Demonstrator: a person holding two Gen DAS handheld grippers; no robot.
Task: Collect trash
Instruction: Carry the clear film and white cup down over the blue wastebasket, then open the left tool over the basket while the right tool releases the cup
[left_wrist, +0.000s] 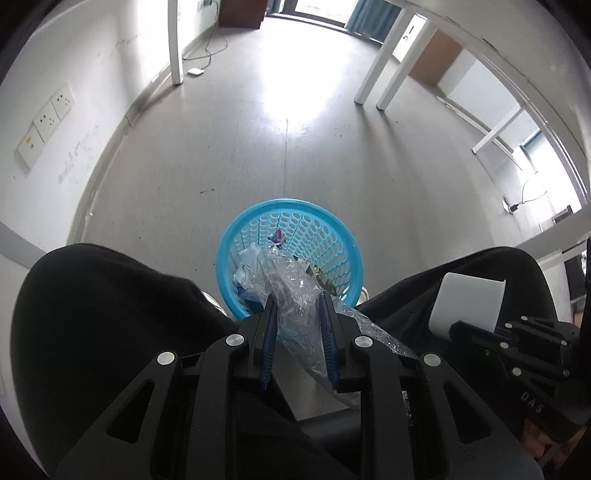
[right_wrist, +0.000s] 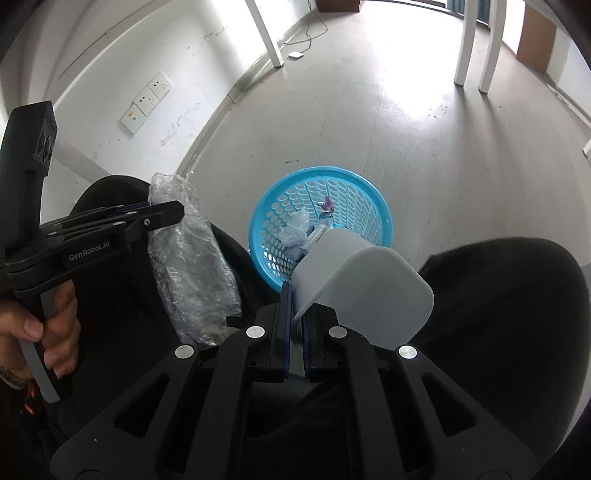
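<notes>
Left hand-held gripper (left_wrist: 295, 314) pinching crumpled clear plastic wrap (left_wrist: 291, 291), above blue basket (left_wrist: 343, 236) on floor. Light, limp, slippery; best pinched at bunched middle. Right hand-held gripper (right_wrist: 293, 310) nearly closed on grey cup (right_wrist: 362, 288) rim: stiff, light, likely slips if tilted.

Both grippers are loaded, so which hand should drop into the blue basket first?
Probably left: its crumpled clear plastic wrap already hangs over the round blue perforated plastic basket, while the right's pale grey plastic container sits nearer the rim.

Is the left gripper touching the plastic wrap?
Touching. The left wrist view shows the left gripper with both blue pads pressed against the crumpled plastic wrap.
</notes>
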